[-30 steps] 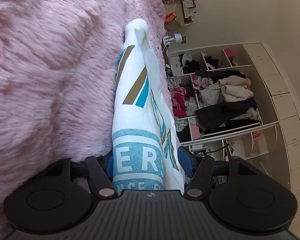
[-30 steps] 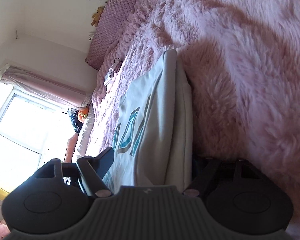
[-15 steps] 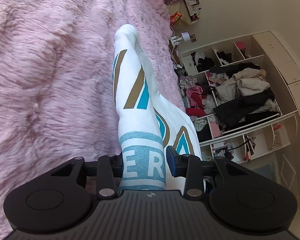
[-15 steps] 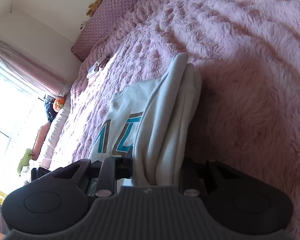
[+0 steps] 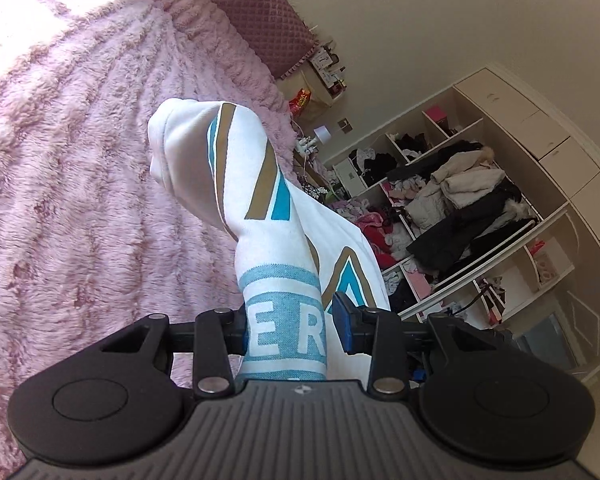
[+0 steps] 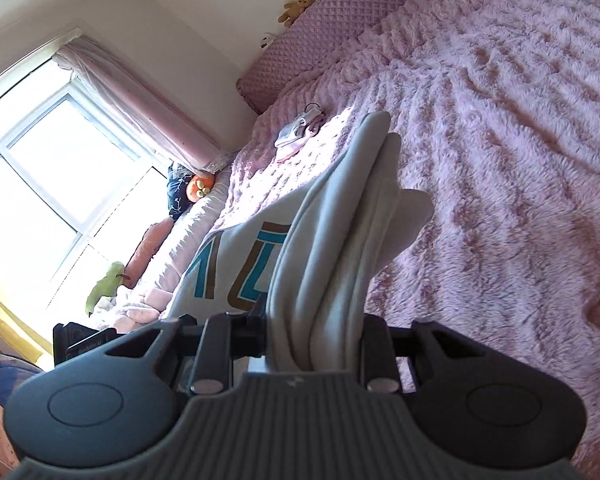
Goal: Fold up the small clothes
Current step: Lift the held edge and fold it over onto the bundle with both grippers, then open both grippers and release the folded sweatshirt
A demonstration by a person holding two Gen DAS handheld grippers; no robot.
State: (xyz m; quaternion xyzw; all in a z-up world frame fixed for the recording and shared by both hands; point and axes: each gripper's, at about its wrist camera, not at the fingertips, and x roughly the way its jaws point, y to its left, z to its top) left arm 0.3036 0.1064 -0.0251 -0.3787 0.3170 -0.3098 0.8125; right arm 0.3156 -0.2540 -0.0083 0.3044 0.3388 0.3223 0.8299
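Note:
A small white garment [image 5: 240, 184] with teal and brown lettering is held up above the pink fluffy bed cover [image 5: 68, 168]. My left gripper [image 5: 288, 332] is shut on its edge with the teal "ER" band. In the right wrist view the same garment [image 6: 340, 240] is bunched in folds, and my right gripper [image 6: 314, 336] is shut on it. The cloth hangs between both grippers, lifted off the bed [image 6: 500, 140].
A quilted pink headboard [image 5: 252, 12] runs along the wall. Open shelves [image 5: 452, 208] stuffed with clothes stand beside the bed. A small pale garment [image 6: 300, 132] lies on the bed near the window [image 6: 52, 184]. Soft toys sit by the window side.
Both grippers closed on the garment and lifted it off the bed cover. The views tilted up, showing more of the room and headboard.

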